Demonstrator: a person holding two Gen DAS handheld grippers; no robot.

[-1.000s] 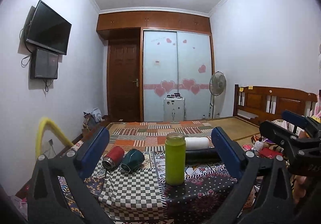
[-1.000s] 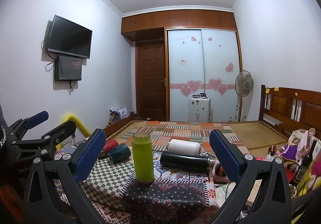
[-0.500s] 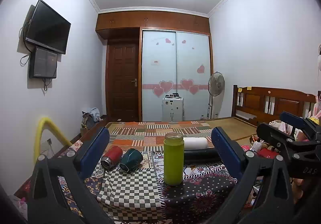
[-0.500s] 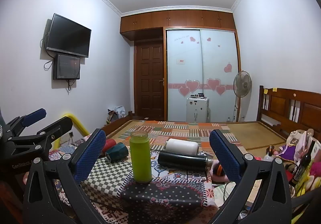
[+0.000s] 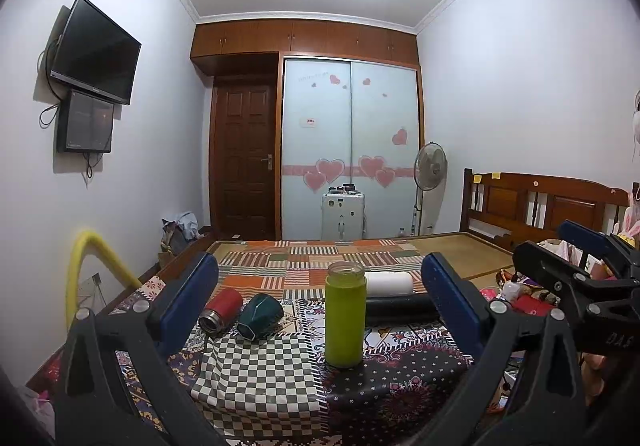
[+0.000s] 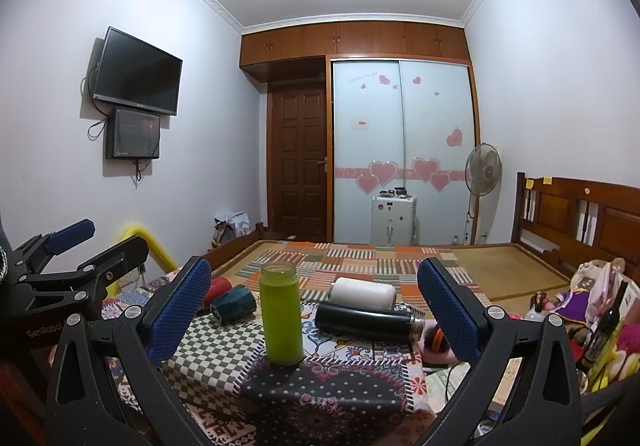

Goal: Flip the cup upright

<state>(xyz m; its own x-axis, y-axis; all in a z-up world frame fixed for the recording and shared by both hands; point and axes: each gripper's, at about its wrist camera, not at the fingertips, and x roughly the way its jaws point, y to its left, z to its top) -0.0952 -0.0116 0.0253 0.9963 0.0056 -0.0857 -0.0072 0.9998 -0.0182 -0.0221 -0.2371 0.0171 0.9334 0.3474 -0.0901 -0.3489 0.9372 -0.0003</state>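
A green cup [image 5: 345,316] stands upright on the patterned table cloth [image 5: 256,374]; it also shows in the right wrist view [image 6: 281,313]. A red cup [image 5: 221,309], a dark teal cup [image 5: 260,315], a black flask [image 6: 366,320] and a white cup [image 6: 363,293] lie on their sides behind it. My left gripper [image 5: 320,310] is open and empty, back from the cups. My right gripper [image 6: 314,310] is open and empty, also held back. Each gripper shows at the edge of the other's view.
The table stands at the foot of a bed with a patchwork cover [image 5: 312,258] and wooden headboard [image 6: 580,214]. A yellow tube [image 5: 86,266] curves at the left. Toys and bottles [image 6: 600,310] clutter the right side.
Both grippers have drifted slightly, so the cups sit a little lower and left in view. Nothing on the table has moved.
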